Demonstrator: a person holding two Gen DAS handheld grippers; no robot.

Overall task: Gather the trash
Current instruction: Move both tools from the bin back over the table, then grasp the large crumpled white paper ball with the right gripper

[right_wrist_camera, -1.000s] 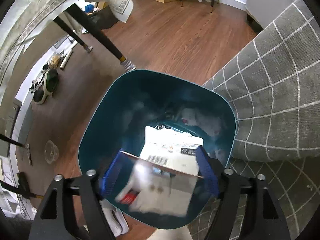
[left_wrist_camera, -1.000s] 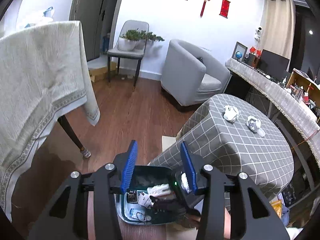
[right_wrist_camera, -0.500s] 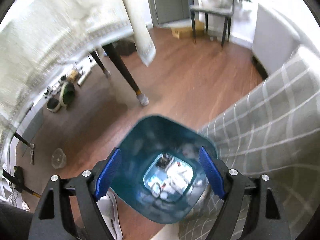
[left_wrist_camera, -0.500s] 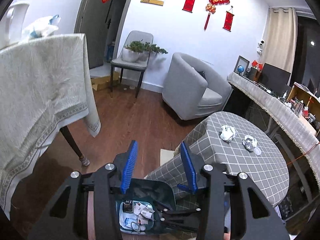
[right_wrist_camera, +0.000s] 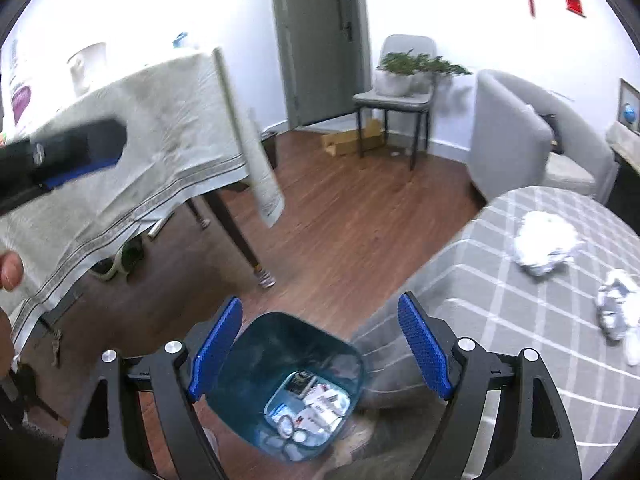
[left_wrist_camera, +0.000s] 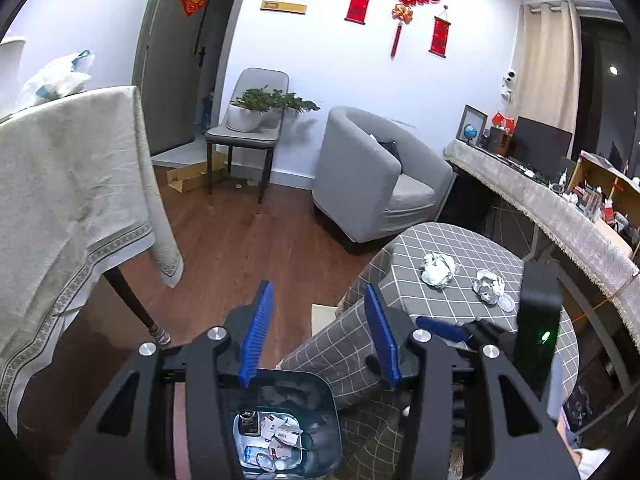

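Note:
A teal trash bin stands on the floor beside the grey checked table, with packets and wrappers at its bottom. Two crumpled silver-white wads lie on the tabletop. My left gripper hovers above the bin, its jaws opening with nothing between them. My right gripper is open and empty, high over the bin. The wads lie to its right. One blue finger of the right gripper shows in the left wrist view.
A cloth-covered table on dark legs stands left of the bin. Wood floor stretches to a chair with a plant and a grey armchair. A long cluttered sideboard runs behind the checked table.
The white packet that was between my right gripper's fingers now lies in the bin. The right gripper has risen well above the bin and tilted up. The left gripper rose a little and its jaws widened.

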